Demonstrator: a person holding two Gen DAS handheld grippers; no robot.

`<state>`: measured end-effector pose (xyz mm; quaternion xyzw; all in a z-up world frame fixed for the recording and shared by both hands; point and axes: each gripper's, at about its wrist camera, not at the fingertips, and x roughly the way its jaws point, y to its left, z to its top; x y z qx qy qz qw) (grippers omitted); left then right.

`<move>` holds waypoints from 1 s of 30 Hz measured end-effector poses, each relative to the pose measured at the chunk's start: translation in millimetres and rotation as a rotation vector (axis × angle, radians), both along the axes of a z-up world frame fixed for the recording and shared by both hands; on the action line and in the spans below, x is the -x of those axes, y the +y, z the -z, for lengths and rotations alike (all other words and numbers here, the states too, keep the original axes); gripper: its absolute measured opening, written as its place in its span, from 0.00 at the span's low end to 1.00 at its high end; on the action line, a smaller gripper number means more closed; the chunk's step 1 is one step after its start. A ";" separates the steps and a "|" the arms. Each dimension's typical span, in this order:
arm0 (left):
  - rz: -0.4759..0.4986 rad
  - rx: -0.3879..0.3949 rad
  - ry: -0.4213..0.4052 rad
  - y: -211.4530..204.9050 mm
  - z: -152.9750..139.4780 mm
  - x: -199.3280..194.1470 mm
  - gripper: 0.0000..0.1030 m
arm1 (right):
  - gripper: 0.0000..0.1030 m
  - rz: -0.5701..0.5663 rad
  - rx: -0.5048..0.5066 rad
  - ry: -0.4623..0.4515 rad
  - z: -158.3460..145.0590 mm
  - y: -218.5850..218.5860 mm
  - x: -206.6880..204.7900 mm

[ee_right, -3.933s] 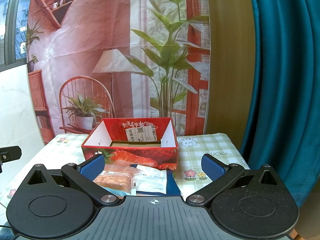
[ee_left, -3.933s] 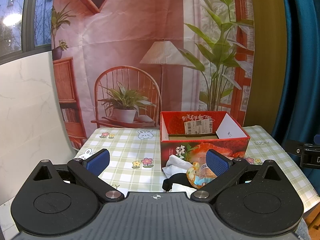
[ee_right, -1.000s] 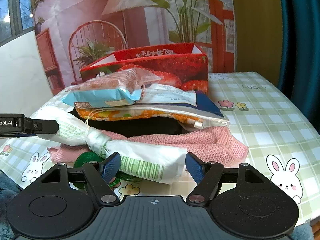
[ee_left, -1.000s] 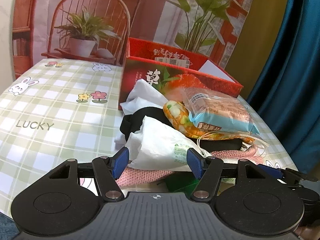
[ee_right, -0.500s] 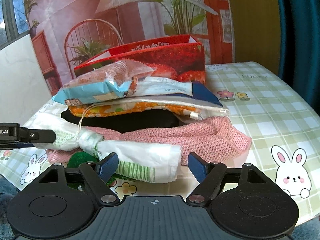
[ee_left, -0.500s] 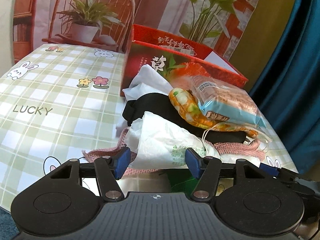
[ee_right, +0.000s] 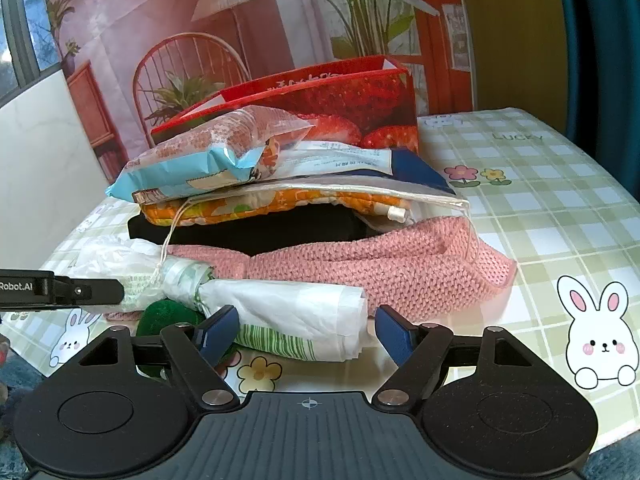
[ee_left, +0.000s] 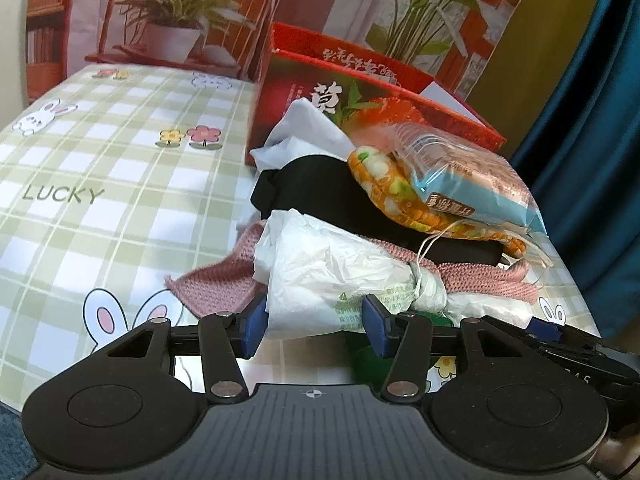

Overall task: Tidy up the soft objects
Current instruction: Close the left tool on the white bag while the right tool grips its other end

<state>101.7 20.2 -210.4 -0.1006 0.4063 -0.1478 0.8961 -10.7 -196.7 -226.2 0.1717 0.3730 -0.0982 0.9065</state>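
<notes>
A pile of soft things lies on the checked tablecloth in front of a red strawberry box (ee_left: 360, 92). At its front is a white plastic bag (ee_left: 320, 272), twisted and tied in the middle. My left gripper (ee_left: 314, 328) is closing on one end of it, and both pads touch the plastic. My right gripper (ee_right: 306, 330) stands open around the other end of the bag (ee_right: 288, 308), with a small gap at its right pad. Behind lie a pink knit cloth (ee_right: 400, 272), a black cloth (ee_left: 316, 188), an orange pouch (ee_right: 260, 206) and a snack pack (ee_right: 208, 152).
A green fuzzy thing (ee_right: 168, 316) lies under the bag near the table's front edge. A white cloth (ee_left: 304, 128) leans on the box. The tablecloth (ee_left: 100, 184) stretches out left of the pile, and a teal curtain (ee_left: 592, 120) hangs at the right.
Both grippers came down from a high view of the table to the front of the pile. Over the last second the left jaws narrowed onto the white bag; the right jaws kept their width.
</notes>
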 end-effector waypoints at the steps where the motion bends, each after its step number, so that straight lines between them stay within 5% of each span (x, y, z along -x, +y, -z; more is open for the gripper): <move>1: -0.001 0.004 0.001 0.3 0.9 -0.1 0.52 | 0.71 0.001 -0.002 0.000 0.2 -0.2 0.3; 13: 0.006 0.027 0.009 0.1 1.5 -0.8 0.50 | 0.59 0.003 -0.028 -0.009 0.7 -1.6 2.4; 20: 0.012 0.009 -0.013 -1.2 -1.2 2.8 0.30 | 0.44 0.018 -0.056 -0.031 -1.0 -6.4 6.7; 30: 0.022 -0.014 -0.027 -3.0 -1.1 4.9 0.24 | 0.39 0.017 -0.054 -0.049 -3.5 -5.3 8.8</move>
